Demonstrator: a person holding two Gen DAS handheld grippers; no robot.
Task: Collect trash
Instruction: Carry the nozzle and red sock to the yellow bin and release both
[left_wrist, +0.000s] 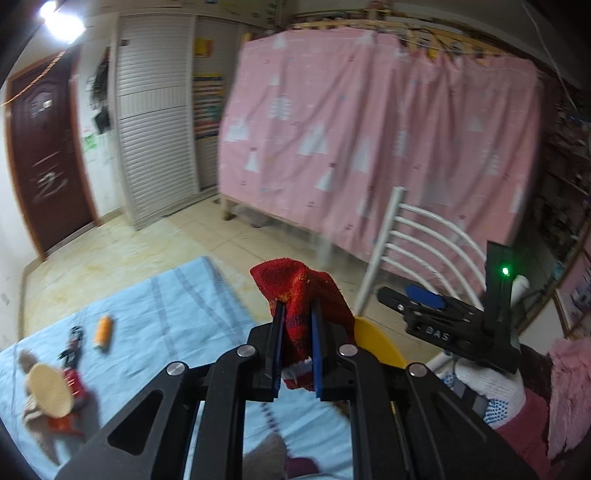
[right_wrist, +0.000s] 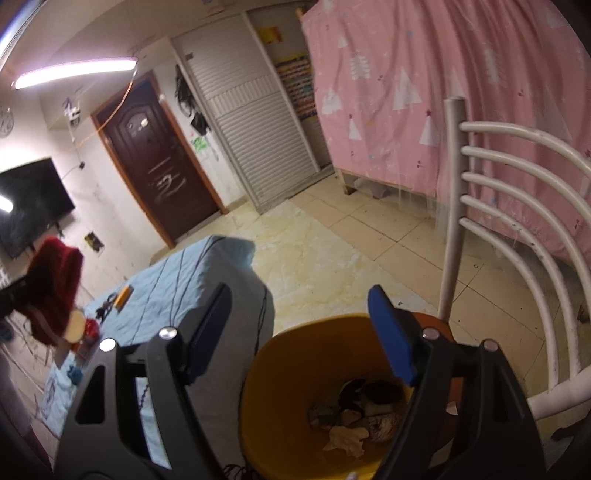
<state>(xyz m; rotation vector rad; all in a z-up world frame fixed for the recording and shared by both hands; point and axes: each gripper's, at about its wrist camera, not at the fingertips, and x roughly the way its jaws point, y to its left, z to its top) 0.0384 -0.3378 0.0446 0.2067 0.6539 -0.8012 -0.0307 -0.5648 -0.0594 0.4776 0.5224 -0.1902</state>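
My left gripper (left_wrist: 297, 317) is shut on a red knitted cloth (left_wrist: 299, 291) and holds it up above the blue-covered table (left_wrist: 177, 306). The cloth also shows in the right wrist view (right_wrist: 55, 280) at the far left. My right gripper (right_wrist: 299, 310) is open and empty, hovering over the yellow bin (right_wrist: 291, 354), which holds several crumpled scraps (right_wrist: 354, 417). The bin's rim shows behind the left gripper (left_wrist: 376, 339). The right gripper shows in the left wrist view (left_wrist: 424, 299), held by a gloved hand.
On the table lie an orange tube (left_wrist: 103, 330), a round tan disc (left_wrist: 50, 384), a red item (left_wrist: 72, 380) and a dark small object (left_wrist: 72, 343). A white chair (right_wrist: 517, 229) stands right of the bin. A pink curtain (left_wrist: 369, 129) hangs behind.
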